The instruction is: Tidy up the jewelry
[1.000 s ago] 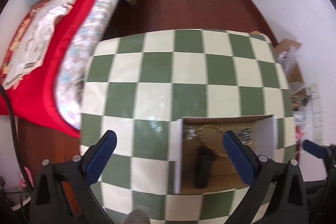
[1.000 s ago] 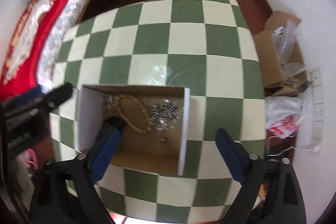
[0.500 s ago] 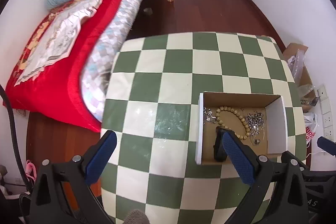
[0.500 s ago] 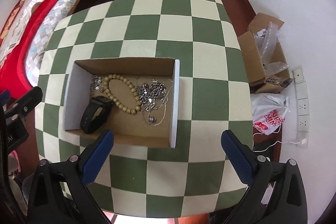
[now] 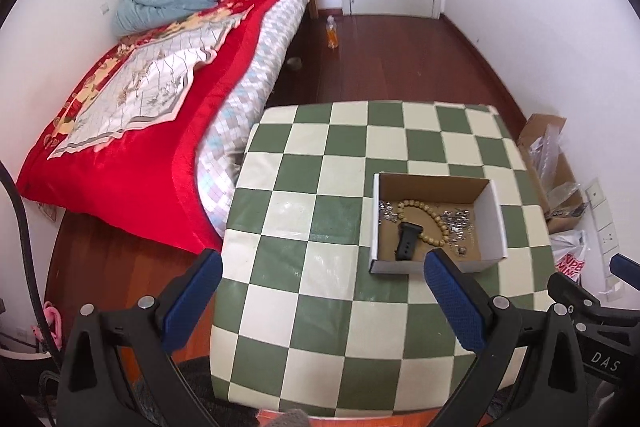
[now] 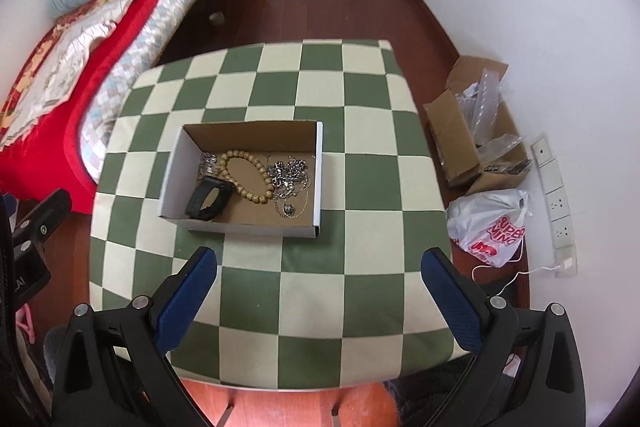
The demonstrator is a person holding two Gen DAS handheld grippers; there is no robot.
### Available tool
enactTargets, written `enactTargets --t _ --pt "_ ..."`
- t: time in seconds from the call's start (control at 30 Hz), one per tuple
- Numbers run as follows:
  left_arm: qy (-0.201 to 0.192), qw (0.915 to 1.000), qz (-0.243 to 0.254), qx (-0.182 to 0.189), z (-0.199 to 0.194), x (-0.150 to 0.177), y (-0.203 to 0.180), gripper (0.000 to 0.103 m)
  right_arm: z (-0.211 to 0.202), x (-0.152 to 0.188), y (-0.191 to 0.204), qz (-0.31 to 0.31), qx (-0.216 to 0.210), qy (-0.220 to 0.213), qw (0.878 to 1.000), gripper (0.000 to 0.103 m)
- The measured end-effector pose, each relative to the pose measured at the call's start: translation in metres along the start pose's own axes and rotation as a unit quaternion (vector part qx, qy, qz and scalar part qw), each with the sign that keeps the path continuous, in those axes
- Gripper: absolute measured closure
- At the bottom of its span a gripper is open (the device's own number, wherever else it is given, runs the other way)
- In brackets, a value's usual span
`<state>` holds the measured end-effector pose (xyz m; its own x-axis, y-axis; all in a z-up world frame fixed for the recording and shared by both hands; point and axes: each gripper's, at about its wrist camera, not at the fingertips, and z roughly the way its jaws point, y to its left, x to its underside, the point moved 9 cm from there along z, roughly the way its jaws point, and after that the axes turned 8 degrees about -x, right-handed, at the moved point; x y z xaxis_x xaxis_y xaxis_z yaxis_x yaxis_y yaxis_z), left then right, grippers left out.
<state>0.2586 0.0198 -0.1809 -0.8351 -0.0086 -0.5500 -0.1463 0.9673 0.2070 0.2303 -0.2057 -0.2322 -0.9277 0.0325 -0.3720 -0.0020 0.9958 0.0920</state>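
Both tools hang above the near edge of the checked table [image 6: 360,99], and neither one carries anything. The left gripper [image 5: 324,291] has its blue pads spread wide, with only the tablecloth between them. The right gripper [image 6: 320,287] is spread wide in the same way, empty, and it is well apart from the box.

The jewelry is all inside the open cardboard box [image 6: 318,171], which stands on the table, a little toward the person's side. In it I see a wooden bead bracelet [image 6: 248,177] lying flat in a loop near the middle. A black band [image 6: 208,201], maybe a watch strap, lies at the near left corner and touches the beads. On the right of the beads there is a pile of silver chains [image 6: 290,179], tangled together, and a smaller silver piece [image 6: 208,163] lies by the left wall. I cannot tell how many chains there are.

I judge that the sorting itself is not yet begun, or is between two picks: nothing lies on the cloth outside the box. The next move probably calls for one gripper to go down into the box and take one piece. The black band looks the easiest, because it is stiff and stands a little up. The chains are thin and knotted, so a pinch there may lift several at once. The other gripper may need to steady the box wall.
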Motion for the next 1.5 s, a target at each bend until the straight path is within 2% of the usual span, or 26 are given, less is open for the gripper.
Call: enactTargets --t 0.3,0.53,0.67,0.8,1.07,1.5 --pt "-0.052 0.9984 -0.014 0.015 -0.071 0.004 0.011 0.0 -0.08 0.021 0.002 -0.006 -0.001 -0.066 0.998 0.0" --pt "-0.077 0.9964 -0.018 0.032 -0.119 0.01 0.016 0.0 -0.147 0.031 0.002 -0.008 0.004 -0.124 0.992 0.0" --pt "-0.073 0.9962 -0.017 0.045 -0.139 0.014 0.015 0.0 -0.179 0.037 0.003 -0.008 0.006 -0.141 0.99 0.0" --pt "-0.046 0.9979 -0.005 0.044 -0.145 0.013 0.011 0.0 -0.203 0.036 0.006 -0.011 0.0 -0.15 0.989 0.0" --pt "-0.043 0.998 -0.029 0.037 -0.144 -0.005 0.02 0.0 -0.221 0.018 0.01 -0.027 0.009 -0.155 0.987 0.0" --pt "-0.045 0.9982 -0.034 0.019 -0.135 -0.015 0.024 0.0 -0.203 -0.008 0.011 -0.028 0.023 -0.155 0.987 0.0"
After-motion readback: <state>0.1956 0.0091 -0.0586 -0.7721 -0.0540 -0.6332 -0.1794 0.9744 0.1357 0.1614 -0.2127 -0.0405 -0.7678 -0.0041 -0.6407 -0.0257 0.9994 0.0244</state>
